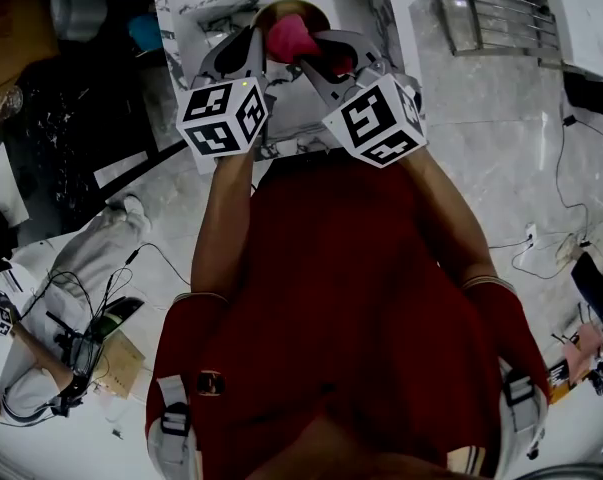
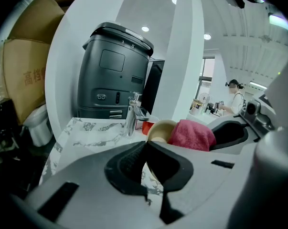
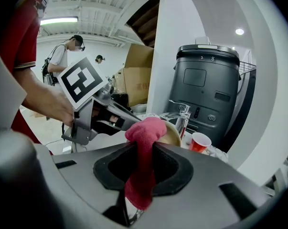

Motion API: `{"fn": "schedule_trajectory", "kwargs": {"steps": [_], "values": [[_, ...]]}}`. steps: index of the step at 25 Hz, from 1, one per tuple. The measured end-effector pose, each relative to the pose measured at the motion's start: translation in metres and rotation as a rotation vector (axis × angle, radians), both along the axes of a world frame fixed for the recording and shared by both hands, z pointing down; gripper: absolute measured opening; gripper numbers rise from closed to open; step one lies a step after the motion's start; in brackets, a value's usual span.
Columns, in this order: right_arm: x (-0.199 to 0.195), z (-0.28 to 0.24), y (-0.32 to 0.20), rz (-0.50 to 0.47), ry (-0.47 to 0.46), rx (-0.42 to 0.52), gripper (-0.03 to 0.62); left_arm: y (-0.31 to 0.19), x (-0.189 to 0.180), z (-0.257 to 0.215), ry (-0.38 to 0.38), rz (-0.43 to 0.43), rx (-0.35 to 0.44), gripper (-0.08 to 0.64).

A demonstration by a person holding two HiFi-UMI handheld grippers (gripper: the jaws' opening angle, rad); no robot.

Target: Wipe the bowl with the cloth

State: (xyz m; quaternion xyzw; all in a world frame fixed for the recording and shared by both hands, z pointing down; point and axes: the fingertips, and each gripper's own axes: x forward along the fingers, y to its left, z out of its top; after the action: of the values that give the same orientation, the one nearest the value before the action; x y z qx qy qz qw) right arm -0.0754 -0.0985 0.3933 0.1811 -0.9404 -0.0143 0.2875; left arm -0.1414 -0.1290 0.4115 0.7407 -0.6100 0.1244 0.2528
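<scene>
Looking down in the head view, both grippers are up over the counter. The left gripper (image 1: 259, 46) meets the bowl (image 1: 281, 10) at its tips. The right gripper (image 1: 311, 60) has the pink cloth (image 1: 289, 36) bunched just ahead of its own tips, pushed into the bowl. You can't really read either grip from up here though.

Left gripper view sorts that out: the jaws are nearly together, pinching the bowl's thin rim right at the tips, with the cloth off to the right. The bowl looks light, rigid and probably slick, so I'd guess a rim pinch could twist if the wipe pushes hard.

Right gripper view shows those jaws clamped on the cloth. The wad sits against the bowl just past the tips, and only this view shows the tail hanging down between the jaws. It's soft, floppy stuff, so gripping mid-bundle seems right.
</scene>
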Motion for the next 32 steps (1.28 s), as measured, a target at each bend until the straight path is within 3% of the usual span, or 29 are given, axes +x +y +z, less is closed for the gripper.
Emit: {"fn": "schedule_trajectory", "kwargs": {"steps": [13, 32], "values": [[-0.005, 0.005, 0.005, 0.079, 0.018, -0.100, 0.081, 0.015, 0.011, -0.020, -0.089, 0.034, 0.058, 0.017], [0.007, -0.003, 0.007, 0.253, -0.168, -0.309, 0.081, 0.037, 0.027, -0.033, -0.199, 0.066, 0.110, 0.017]]}}
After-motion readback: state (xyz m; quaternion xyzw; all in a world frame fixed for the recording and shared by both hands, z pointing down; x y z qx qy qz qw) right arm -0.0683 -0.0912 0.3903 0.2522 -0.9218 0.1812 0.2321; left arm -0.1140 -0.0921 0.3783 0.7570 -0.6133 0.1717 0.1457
